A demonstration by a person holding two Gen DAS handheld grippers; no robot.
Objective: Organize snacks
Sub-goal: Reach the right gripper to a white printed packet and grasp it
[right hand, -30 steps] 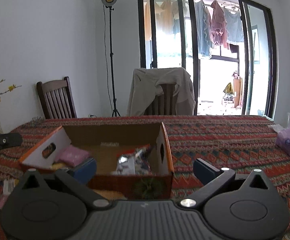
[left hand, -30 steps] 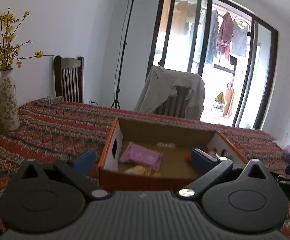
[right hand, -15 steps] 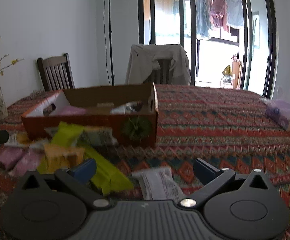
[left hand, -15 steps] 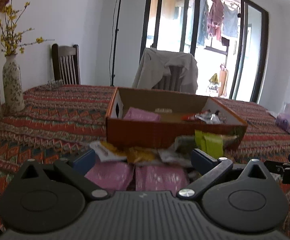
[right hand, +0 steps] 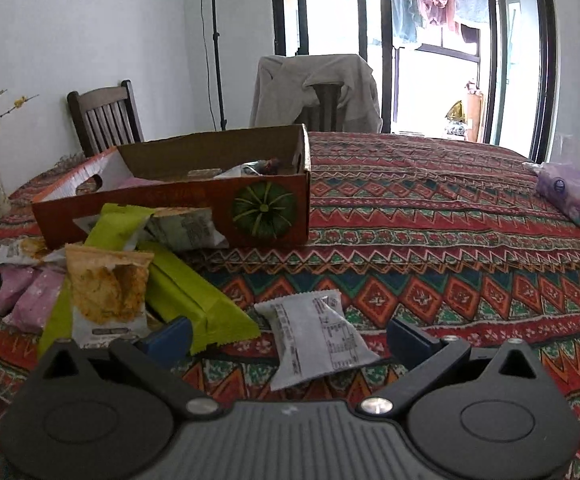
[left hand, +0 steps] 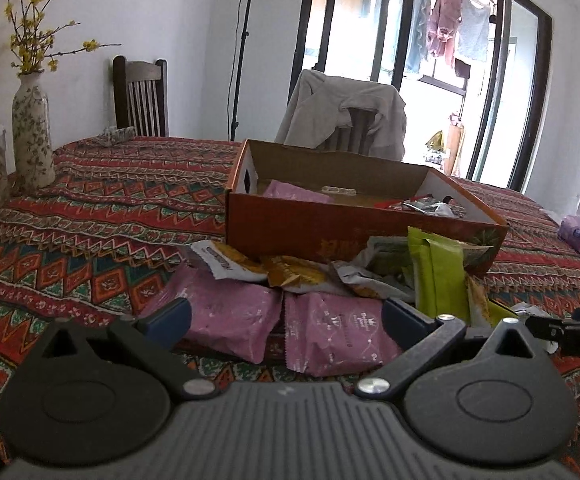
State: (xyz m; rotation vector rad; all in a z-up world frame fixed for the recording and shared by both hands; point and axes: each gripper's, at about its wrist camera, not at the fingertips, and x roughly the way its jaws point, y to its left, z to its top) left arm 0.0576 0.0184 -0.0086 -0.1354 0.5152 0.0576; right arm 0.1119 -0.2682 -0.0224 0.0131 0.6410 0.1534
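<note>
Snack packets are lying low in both frames: left gripper (left hand: 286,314) gaping over two pink foil packets (left hand: 282,320), right gripper (right hand: 290,334) gaping around a white printed sachet (right hand: 315,336), before the orange cardboard box (right hand: 210,204) at centre.

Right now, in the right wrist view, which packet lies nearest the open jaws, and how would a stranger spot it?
Start at the orange box on the patterned cloth. In front of it, right of the green packets, a grey-white packet lies alone. Only it shows its printed back, touching no other snack.
</note>
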